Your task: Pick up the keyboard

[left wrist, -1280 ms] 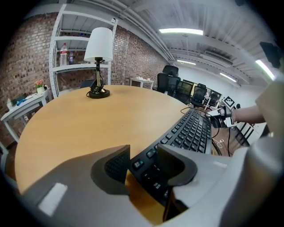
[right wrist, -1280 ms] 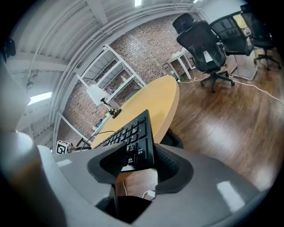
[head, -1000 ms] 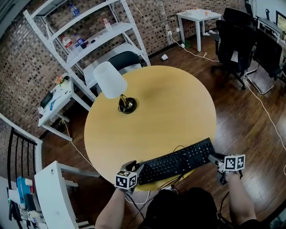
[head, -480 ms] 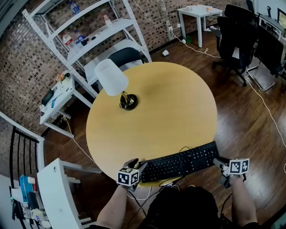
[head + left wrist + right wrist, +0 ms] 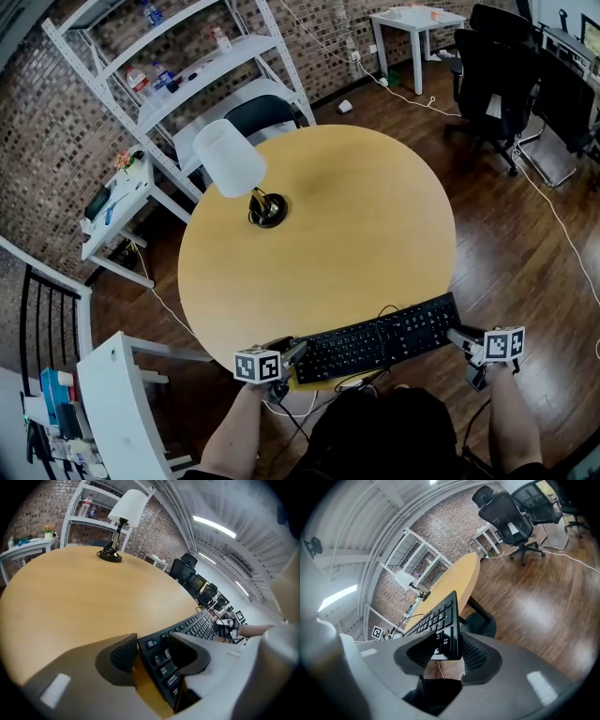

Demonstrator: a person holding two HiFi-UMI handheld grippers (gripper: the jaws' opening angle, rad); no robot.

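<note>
A black keyboard (image 5: 375,337) lies along the near edge of the round yellow table (image 5: 319,234); its cable (image 5: 380,311) loops on the tabletop. My left gripper (image 5: 292,352) straddles the keyboard's left end (image 5: 161,656). Its jaws have just been opening, and the end sits slanted between them with slack. My right gripper (image 5: 459,336) is clamped on the right end, which sticks out past the table. In the right gripper view the keyboard (image 5: 436,616) stands edge-on between the two pads of that gripper (image 5: 447,651), both touching it.
A white-shaded lamp (image 5: 230,159) on a black base stands at the table's far left. A dark chair (image 5: 262,122) and white shelving (image 5: 169,84) are behind the table. Black office chairs (image 5: 497,75) stand on the wooden floor at the right. A white side table (image 5: 112,403) is near left.
My left gripper has rolled, and its marker cube now sits a little further left. The keyboard stays at the table's near edge with the right gripper on its end.
</note>
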